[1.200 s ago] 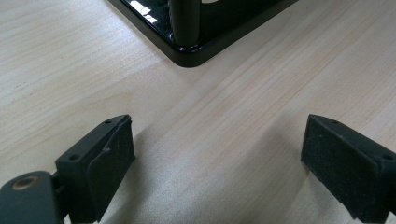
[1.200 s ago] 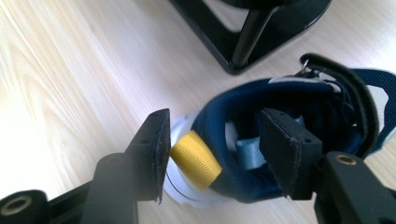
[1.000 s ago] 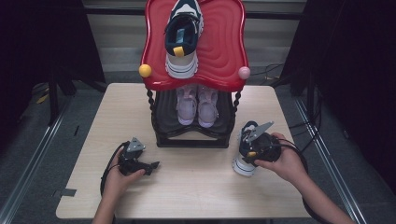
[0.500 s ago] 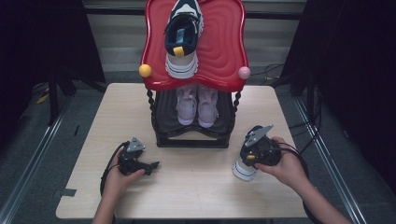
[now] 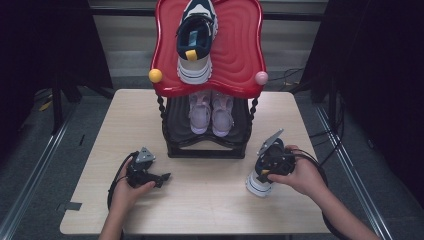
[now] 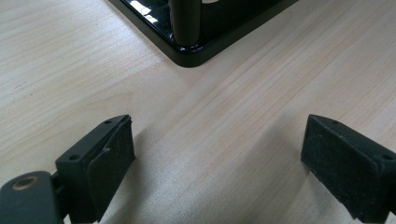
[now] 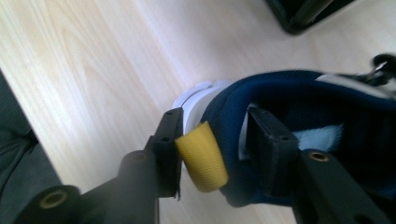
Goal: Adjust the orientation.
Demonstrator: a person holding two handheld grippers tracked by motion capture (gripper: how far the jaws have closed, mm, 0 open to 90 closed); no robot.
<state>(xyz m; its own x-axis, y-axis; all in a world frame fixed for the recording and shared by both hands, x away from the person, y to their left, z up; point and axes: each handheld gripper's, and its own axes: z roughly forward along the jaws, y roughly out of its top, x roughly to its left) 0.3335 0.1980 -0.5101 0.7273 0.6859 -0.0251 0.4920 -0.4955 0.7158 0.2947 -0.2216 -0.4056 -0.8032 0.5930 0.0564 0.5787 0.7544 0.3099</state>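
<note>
A navy sneaker with a white sole (image 5: 256,186) stands on the table in front of the rack's right side. My right gripper (image 5: 263,173) is at its heel. In the right gripper view the navy heel collar (image 7: 224,107) and its yellow pull tab (image 7: 201,161) sit between the jaws of the right gripper (image 7: 212,126). One jaw is outside against the tab and the other is inside the shoe. These jaws have just been opening and look eased off the collar. My left gripper (image 5: 162,177) (image 6: 217,140) rests wide open on bare wood with nothing in it.
A black shoe rack (image 5: 207,150) with a red top shelf (image 5: 240,60) stands mid-table. A matching navy sneaker (image 5: 196,35) lies on the red shelf and a pink pair (image 5: 212,112) sits below. The rack's base corner (image 6: 191,53) is just ahead of the left gripper.
The right hand has edged slightly toward the near side of the table, still over the sneaker. The left hand and gripper have stayed still.
</note>
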